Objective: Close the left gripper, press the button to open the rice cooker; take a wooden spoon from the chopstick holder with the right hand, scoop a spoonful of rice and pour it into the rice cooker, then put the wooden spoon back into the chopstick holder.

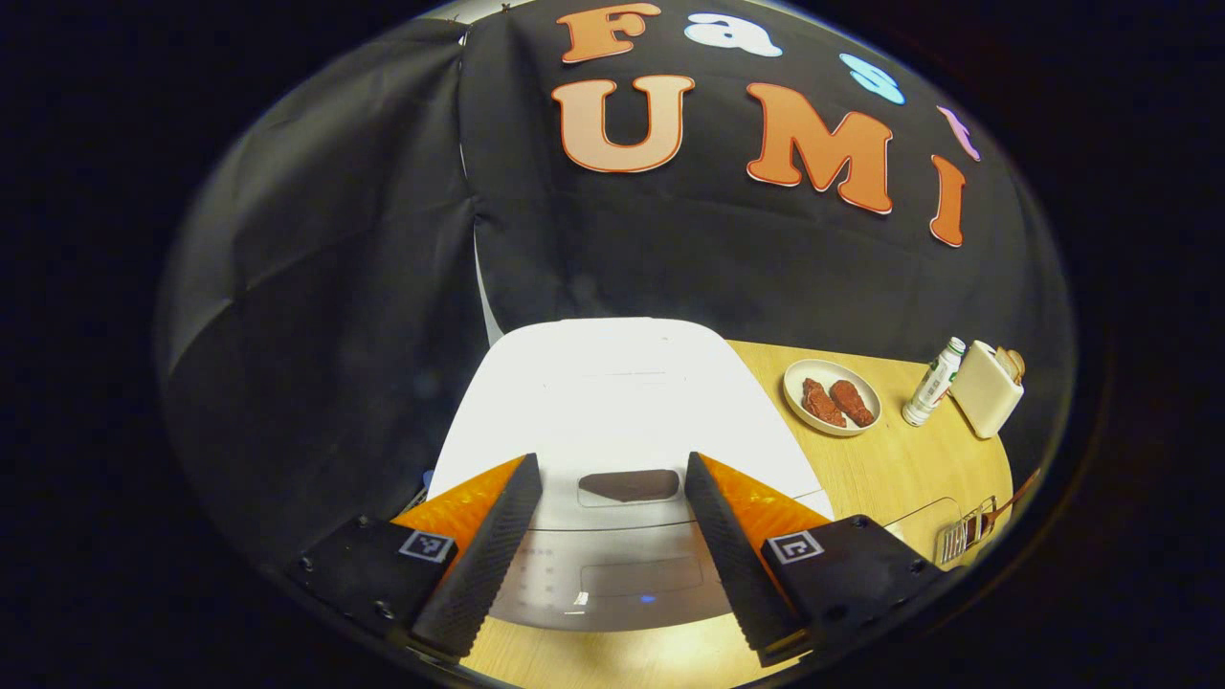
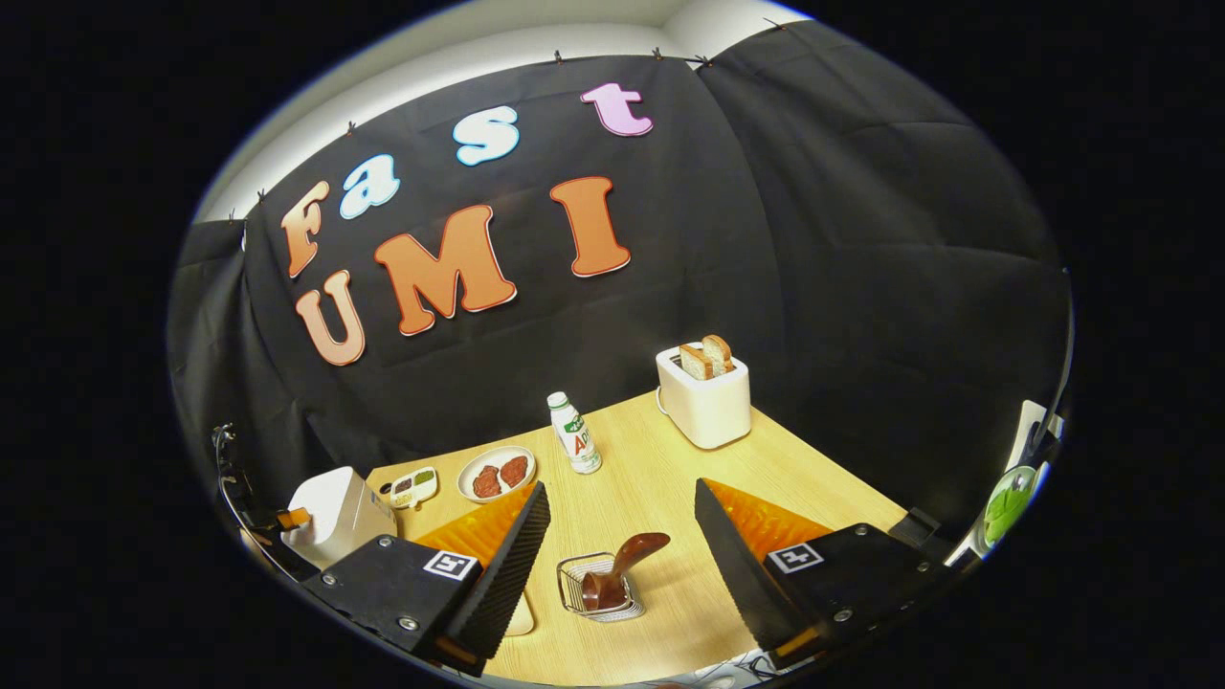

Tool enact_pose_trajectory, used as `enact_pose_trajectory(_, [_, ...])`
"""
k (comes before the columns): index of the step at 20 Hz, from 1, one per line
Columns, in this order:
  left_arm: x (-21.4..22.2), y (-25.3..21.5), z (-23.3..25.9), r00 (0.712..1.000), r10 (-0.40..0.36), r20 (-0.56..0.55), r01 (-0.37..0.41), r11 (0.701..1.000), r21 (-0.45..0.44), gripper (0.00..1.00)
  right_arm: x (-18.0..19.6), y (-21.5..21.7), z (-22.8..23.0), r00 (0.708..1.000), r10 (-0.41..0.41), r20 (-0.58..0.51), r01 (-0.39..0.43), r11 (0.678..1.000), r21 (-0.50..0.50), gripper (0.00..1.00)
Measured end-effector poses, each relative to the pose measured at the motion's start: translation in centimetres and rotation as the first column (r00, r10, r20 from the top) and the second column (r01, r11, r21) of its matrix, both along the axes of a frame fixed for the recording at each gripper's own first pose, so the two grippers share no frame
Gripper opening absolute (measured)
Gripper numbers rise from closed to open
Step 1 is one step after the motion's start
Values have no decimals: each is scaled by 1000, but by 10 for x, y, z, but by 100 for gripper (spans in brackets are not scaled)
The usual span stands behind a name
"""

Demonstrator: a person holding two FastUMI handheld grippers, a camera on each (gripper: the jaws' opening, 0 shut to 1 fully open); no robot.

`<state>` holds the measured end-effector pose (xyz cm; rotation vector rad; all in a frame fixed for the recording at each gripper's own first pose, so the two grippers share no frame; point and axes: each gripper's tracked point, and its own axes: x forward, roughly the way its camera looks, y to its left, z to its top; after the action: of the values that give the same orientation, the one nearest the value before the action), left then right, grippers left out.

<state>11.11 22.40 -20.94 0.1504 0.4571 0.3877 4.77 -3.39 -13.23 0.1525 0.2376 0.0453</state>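
Observation:
In the left gripper view the white rice cooker stands right ahead with its lid down. The dark release button lies on its front, just beyond and between my fingertips. My left gripper is open, one finger on each side of the button. In the right gripper view a wire chopstick holder stands on the table with a dark wooden spoon leaning in it. My right gripper is open above the holder and holds nothing. The rice cooker shows again at the far left.
On the wooden table stand a plate of meat, a small sauce dish, a milk bottle and a white toaster with bread. A pale container edge peeks from under my finger.

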Motion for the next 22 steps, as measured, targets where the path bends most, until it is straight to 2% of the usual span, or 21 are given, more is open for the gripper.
enact_pose_trajectory(6, [-9,-5,4,1000,3,-18,-4,1000,-8,100,-1,14,-4,1000,23,-3,-23,1000,-10,95])
enact_pose_trajectory(8, [-14,-8,23,1000,0,13,0,1000,-4,100,-1,19,1,1000,29,3,-29,999,-19,95])
enact_pose_trajectory(11, [-22,-29,81,993,-45,109,45,999,3,100,0,21,21,999,24,37,-22,998,-59,95])
enact_pose_trajectory(17, [-63,-78,233,942,-159,296,135,986,99,99,-10,27,93,989,35,144,-2,974,-228,95])
enact_pose_trajectory(19, [-78,-93,259,931,-189,312,151,978,141,100,-16,32,122,980,49,191,6,960,-281,95])
enact_pose_trajectory(22, [-98,-113,297,904,-231,358,168,966,198,100,-28,47,156,967,86,238,-14,957,-289,95])
